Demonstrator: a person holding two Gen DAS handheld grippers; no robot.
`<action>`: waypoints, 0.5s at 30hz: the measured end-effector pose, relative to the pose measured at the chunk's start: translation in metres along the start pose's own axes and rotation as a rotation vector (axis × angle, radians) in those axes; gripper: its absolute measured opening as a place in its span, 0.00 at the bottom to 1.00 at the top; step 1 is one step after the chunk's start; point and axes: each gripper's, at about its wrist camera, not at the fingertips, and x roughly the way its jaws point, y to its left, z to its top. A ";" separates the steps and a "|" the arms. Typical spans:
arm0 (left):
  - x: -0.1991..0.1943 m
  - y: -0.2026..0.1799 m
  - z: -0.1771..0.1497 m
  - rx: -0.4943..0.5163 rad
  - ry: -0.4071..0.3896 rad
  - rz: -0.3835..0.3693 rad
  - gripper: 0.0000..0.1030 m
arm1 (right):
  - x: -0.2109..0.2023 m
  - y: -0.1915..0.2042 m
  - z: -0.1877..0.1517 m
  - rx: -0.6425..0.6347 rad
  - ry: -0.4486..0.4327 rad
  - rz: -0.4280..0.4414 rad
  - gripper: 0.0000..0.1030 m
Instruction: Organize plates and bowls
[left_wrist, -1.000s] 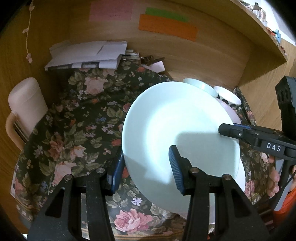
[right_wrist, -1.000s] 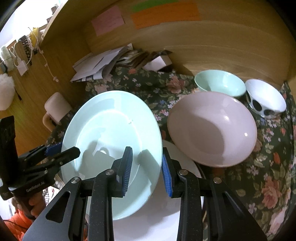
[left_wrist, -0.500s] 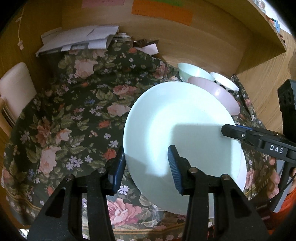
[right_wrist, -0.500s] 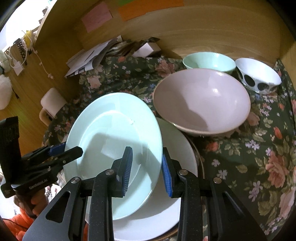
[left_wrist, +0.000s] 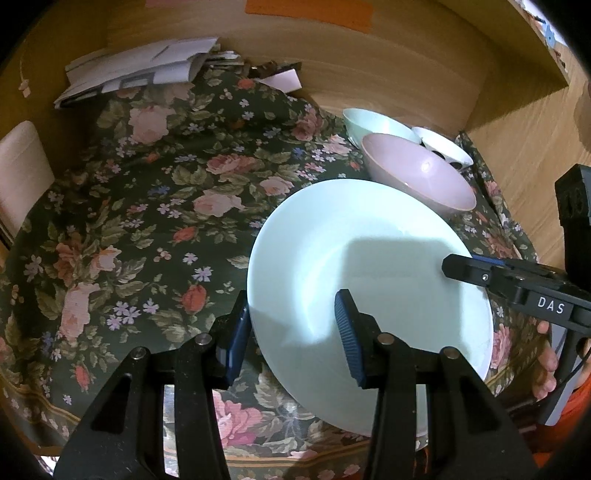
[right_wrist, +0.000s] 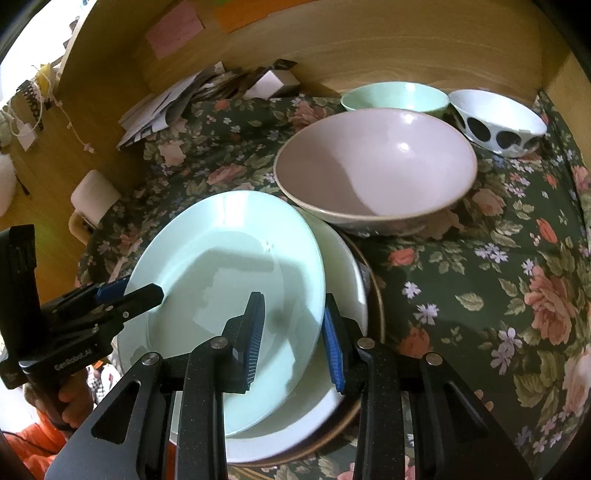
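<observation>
The left tool (left_wrist: 291, 336) and right tool (right_wrist: 293, 338) each straddle an opposite rim of the pale green plate (right_wrist: 229, 295), fingers spread wider than the rim; whether the pads press it I cannot tell. The plate sits tilted over a white plate (right_wrist: 343, 273) stacked on a brown-rimmed one (right_wrist: 378, 295). Just ahead of the right tool stands the empty pink bowl (right_wrist: 376, 166); beyond it are a mint bowl (right_wrist: 395, 98) and a black-spotted white bowl (right_wrist: 496, 120). A floral cloth (left_wrist: 147, 206) covers the counter, with loose papers (left_wrist: 140, 70) far ahead-left of the left tool.
</observation>
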 end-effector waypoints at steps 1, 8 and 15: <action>0.001 -0.001 0.000 0.003 0.004 -0.002 0.43 | -0.001 -0.001 -0.001 0.003 -0.003 0.004 0.27; 0.007 -0.007 -0.002 0.023 0.013 0.006 0.43 | -0.007 -0.005 -0.006 0.004 -0.019 0.009 0.27; 0.009 -0.009 -0.003 0.037 0.017 0.004 0.43 | -0.011 -0.006 -0.011 -0.016 -0.027 -0.001 0.24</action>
